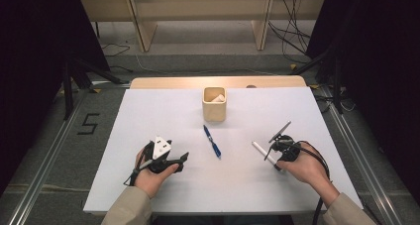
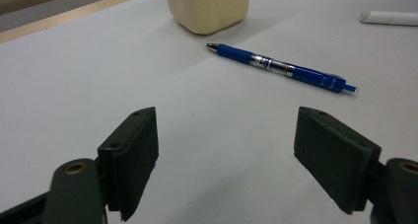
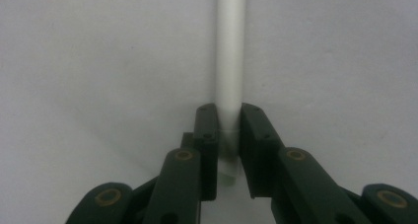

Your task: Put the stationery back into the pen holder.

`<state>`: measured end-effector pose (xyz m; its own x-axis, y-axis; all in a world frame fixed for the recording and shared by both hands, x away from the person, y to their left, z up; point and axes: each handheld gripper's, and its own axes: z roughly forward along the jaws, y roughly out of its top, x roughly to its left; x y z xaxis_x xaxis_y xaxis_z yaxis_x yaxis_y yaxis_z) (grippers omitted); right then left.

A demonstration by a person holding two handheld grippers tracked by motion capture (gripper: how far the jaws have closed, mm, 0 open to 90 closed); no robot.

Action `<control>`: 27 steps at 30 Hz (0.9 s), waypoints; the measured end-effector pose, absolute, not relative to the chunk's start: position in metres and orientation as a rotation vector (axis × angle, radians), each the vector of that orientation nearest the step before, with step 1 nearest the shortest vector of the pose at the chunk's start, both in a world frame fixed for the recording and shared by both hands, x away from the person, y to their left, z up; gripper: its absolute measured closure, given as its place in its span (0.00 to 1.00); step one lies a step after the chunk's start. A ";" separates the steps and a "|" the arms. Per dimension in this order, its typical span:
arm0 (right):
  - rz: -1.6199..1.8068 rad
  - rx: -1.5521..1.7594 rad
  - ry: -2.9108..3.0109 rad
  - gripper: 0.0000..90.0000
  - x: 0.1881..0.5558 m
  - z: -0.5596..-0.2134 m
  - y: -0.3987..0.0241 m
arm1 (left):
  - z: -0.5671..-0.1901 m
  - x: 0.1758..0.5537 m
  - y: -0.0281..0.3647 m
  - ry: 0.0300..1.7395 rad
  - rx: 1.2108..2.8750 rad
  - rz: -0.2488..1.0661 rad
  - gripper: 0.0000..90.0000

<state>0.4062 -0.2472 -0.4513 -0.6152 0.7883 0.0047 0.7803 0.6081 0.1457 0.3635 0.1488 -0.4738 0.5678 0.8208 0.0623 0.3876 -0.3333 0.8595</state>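
Observation:
A white pen (image 3: 230, 51) lies on the white table top (image 1: 148, 185), and my right gripper (image 3: 229, 116) is shut on its near end, both pads pressed against the barrel. In the high view the white pen (image 1: 259, 148) sticks out up-left of the right gripper (image 1: 275, 160). A blue pen (image 1: 212, 141) lies mid-table, between the two hands. My left gripper (image 1: 184, 158) rests at the left, open, with nothing between its jaws. The left gripper (image 2: 226, 135) points toward the blue pen (image 2: 281, 67), which lies well ahead of it.
A beige square cup (image 1: 214, 104) stands upright at the table's far middle, with something white (image 1: 218, 98) inside it. The cup (image 2: 207, 7) is just beyond the blue pen's tip. A wooden edge (image 1: 218, 81) runs along the far side of the table.

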 end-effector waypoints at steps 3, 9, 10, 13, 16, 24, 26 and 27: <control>0.215 1.354 2.761 0.88 0.406 -0.451 -0.248 | -0.474 0.364 0.149 0.974 1.940 0.638 0.28; 0.243 1.349 2.766 0.88 0.407 -0.451 -0.248 | -0.474 0.364 0.149 0.975 1.938 0.638 0.28; 0.249 1.347 2.765 0.88 0.406 -0.450 -0.248 | -0.474 0.364 0.149 0.978 1.932 0.638 0.28; 0.270 1.348 2.758 0.88 0.405 -0.448 -0.247 | -0.474 0.364 0.149 0.979 1.929 0.635 0.28; 0.294 1.350 2.748 0.88 0.405 -0.446 -0.248 | -0.474 0.363 0.149 0.980 1.928 0.631 0.28; 0.515 1.332 2.670 0.88 0.400 -0.436 -0.251 | -0.472 0.363 0.149 0.980 1.916 0.627 0.29; 0.585 1.321 2.645 0.88 0.398 -0.435 -0.250 | -0.472 0.363 0.148 0.979 1.912 0.621 0.29; 0.631 1.284 2.624 0.88 0.397 -0.436 -0.249 | -0.472 0.363 0.148 0.977 1.911 0.618 0.29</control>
<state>0.3971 -0.2491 -0.4358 -0.6215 0.7820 0.0465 0.7176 0.5444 0.4343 0.3631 0.1481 -0.4721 0.5672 0.8227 0.0378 0.3860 -0.3061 0.8702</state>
